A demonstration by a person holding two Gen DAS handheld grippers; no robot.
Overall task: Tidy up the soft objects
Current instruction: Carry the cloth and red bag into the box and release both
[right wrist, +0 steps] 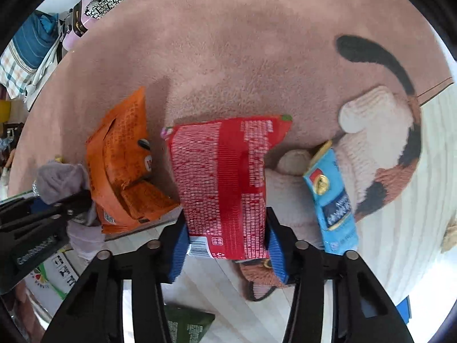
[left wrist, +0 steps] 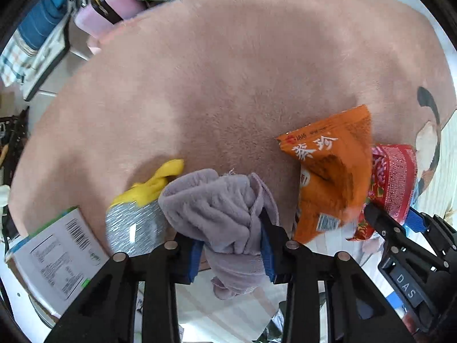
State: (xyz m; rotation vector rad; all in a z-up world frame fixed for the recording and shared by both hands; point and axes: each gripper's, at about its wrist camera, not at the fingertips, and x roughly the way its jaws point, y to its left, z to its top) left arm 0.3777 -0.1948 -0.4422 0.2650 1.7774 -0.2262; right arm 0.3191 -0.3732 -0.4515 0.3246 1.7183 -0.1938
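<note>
Holding two soft things at once, I judge myself mid-carry: my left gripper has its blue pads closed in on a bunched lilac towel at lower centre of the left view, folds spilling out above and a tail hanging below, while my right gripper pinches the lower end of a red snack bag, which stands up through the middle of the right view. Neither piece rests on the pink rug. The next move, as I read it, calls for choosing a spot for each and lowering it there before the pads let go. Open room is the upper half of both frames, bare rug. Low down it is crowded: an orange snack bag sits just right of the towel, close against my red bag; a silver and yellow packet and a white box fill the lower left; a blue packet lies at lower right of the right view, where the rug's edge meets pale floor.
</note>
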